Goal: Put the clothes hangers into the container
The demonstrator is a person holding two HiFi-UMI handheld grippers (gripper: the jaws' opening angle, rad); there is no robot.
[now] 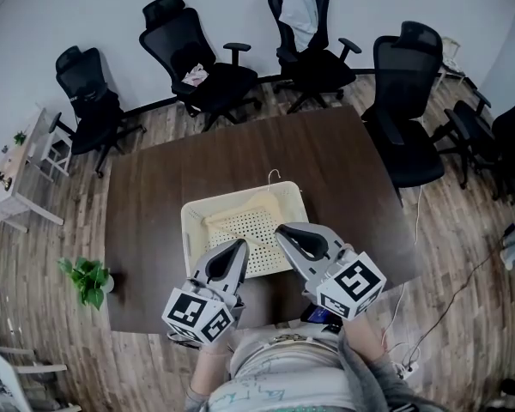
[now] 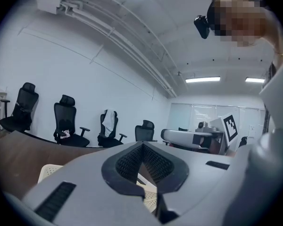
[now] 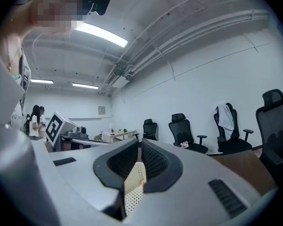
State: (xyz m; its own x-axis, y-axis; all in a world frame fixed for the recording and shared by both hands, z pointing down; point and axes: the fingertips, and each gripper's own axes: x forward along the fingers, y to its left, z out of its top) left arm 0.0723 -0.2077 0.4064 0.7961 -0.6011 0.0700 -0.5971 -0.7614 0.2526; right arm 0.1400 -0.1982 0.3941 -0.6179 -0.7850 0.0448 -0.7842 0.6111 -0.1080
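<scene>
A cream perforated container (image 1: 190, 230) stands in the middle of the dark wooden table (image 1: 154, 196). Inside it lies a pale clothes hanger (image 1: 240, 212), its wire hook (image 1: 274, 177) poking over the far rim. Both grippers hover close to my body over the container's near edge. My left gripper (image 1: 240, 245) is shut and holds nothing; its tips meet in the left gripper view (image 2: 142, 146). My right gripper (image 1: 283, 230) is also shut and holds nothing (image 3: 139, 147). Bits of the container show under the jaws (image 2: 151, 199) (image 3: 134, 182).
Black office chairs (image 1: 202, 58) ring the table's far and right sides; one (image 1: 302, 15) has a white garment over it. A potted plant (image 1: 87, 280) sits on the floor at left, beside a white desk (image 1: 13, 174). Cables (image 1: 412, 350) lie on the floor at right.
</scene>
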